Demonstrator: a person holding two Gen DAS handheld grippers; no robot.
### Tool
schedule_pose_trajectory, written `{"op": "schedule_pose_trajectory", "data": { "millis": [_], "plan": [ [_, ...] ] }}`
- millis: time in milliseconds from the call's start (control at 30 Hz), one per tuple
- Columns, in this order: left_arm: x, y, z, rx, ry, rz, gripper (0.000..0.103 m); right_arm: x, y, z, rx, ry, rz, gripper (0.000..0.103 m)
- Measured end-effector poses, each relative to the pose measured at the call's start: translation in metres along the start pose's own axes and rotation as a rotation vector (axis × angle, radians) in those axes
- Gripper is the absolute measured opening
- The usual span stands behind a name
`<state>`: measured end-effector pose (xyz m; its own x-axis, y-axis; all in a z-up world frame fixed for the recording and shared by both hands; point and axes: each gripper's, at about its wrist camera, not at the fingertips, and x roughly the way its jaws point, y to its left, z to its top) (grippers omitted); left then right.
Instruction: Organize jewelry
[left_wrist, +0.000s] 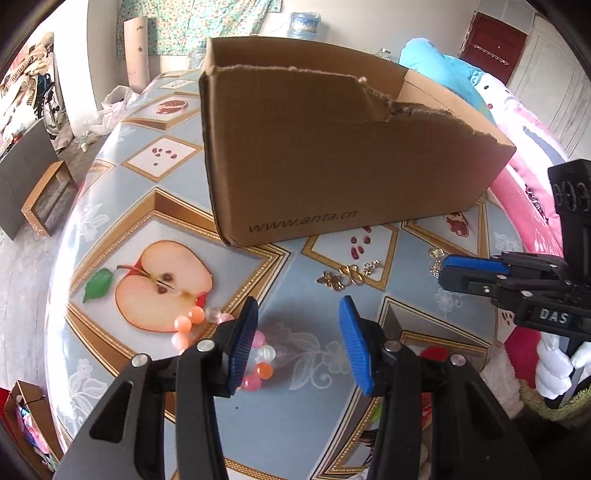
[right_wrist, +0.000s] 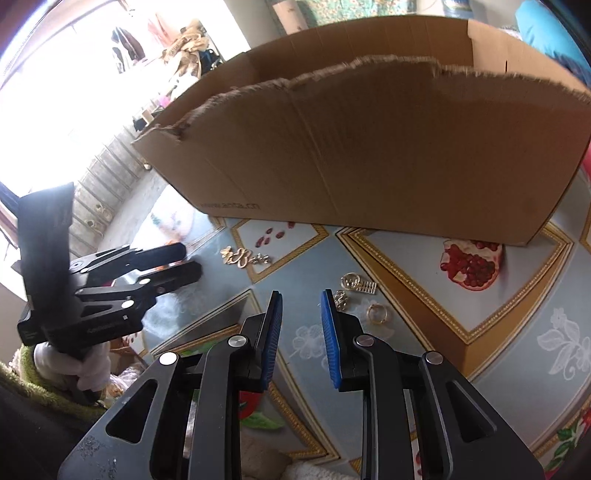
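One bead bracelet (left_wrist: 207, 325) shows only from the left wrist.

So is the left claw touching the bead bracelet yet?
Cannot tell. In the left wrist view, the left claw is empty, but one finger overlaps the bead bracelet, hiding any gap.

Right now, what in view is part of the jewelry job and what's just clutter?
Job:
- bead bracelet
- gold chain piece
- gold rings and clasps
- cardboard box

Clutter:
- water jug
- rolled tube
- pink bedding
- patterned tablecloth

Fruit-print table (left_wrist: 258, 435): box (left_wrist: 332, 155), jewelry (left_wrist: 347, 277).
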<state>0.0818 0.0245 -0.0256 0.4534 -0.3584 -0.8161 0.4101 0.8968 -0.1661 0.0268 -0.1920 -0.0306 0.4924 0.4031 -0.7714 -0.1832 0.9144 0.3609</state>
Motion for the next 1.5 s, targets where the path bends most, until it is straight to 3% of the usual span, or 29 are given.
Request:
{"op": "schedule_pose_trajectory", "data": {
  "millis": [167,400,733,967,1233,1500],
  "plan": [
    [0.002,-0.006,0.004,0.001,-0.007,-0.028,0.044,0.006,-0.01,0.006,0.054,0.005,0.065,0.022],
    [0.004,-0.011,0.009,0.018,-0.017,-0.047,0.044,0.003,-0.021,0.009,0.085,0.001,0.032,0.022],
    [0.003,-0.008,0.011,0.022,-0.029,-0.05,0.044,0.006,-0.005,0.014,0.029,0.0,0.1,0.022],
    [0.009,-0.02,0.016,0.088,-0.05,-0.024,0.044,0.012,-0.009,0.008,0.033,0.04,0.04,0.02],
    [0.018,-0.028,0.015,0.162,-0.029,0.006,0.027,0.0,-0.023,0.007,0.073,0.019,0.019,0.021],
    [0.017,-0.029,0.006,0.143,0.014,-0.101,0.024,0.007,-0.018,0.011,0.063,0.027,0.022,0.021]
  ]
}}
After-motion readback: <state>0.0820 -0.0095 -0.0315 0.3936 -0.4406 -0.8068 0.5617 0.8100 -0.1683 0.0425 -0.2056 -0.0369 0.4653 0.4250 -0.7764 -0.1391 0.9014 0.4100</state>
